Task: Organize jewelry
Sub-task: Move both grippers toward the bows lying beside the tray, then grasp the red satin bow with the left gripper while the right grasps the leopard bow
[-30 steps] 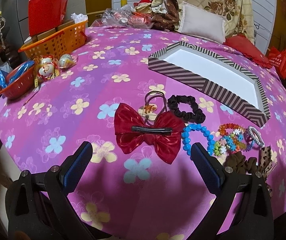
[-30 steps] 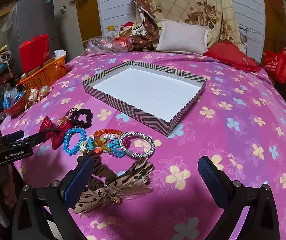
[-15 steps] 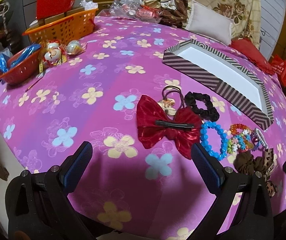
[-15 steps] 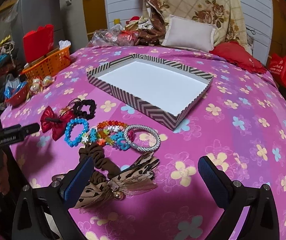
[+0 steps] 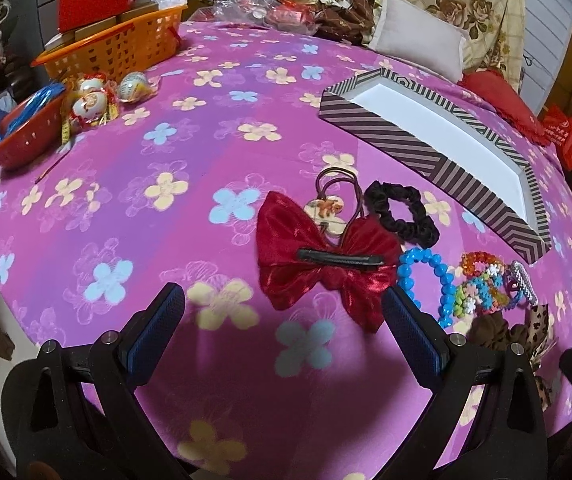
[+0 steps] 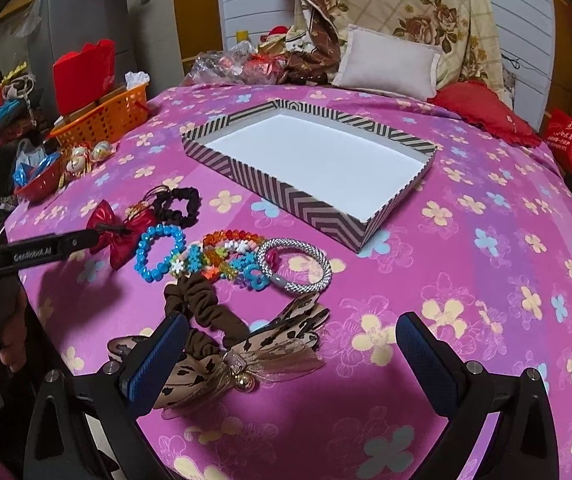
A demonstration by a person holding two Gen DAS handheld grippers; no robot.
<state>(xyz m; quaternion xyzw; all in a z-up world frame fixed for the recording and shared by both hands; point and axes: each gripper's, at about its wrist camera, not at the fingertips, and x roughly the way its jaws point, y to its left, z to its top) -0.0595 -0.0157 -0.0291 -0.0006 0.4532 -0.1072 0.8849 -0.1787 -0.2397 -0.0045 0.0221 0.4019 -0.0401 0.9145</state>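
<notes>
A striped tray (image 6: 328, 212) with a white, empty floor sits mid-table; it also shows in the left wrist view (image 5: 426, 160). In front of it lie a red bow clip (image 5: 326, 268), a black scrunchie (image 5: 402, 212), a blue bead bracelet (image 5: 426, 276), a colourful bead bracelet (image 6: 226, 256), a silver bangle (image 6: 296, 266), a brown scrunchie (image 6: 206, 312) and a leopard bow (image 6: 246, 356). My left gripper (image 5: 282, 332) is open, just short of the red bow. My right gripper (image 6: 290, 356) is open, low over the leopard bow.
An orange basket (image 5: 118, 48), a small red basket (image 5: 22, 132) and round ornaments (image 5: 94, 100) stand at the table's left. Pillows (image 6: 390, 64) and plastic bags (image 6: 238, 64) lie at the back. The table edge curves close below both grippers.
Both grippers have moved forward and lower toward the jewelry. The left one has neared the red bow; the right one has neared the leopard bow. Nothing has been picked up.
</notes>
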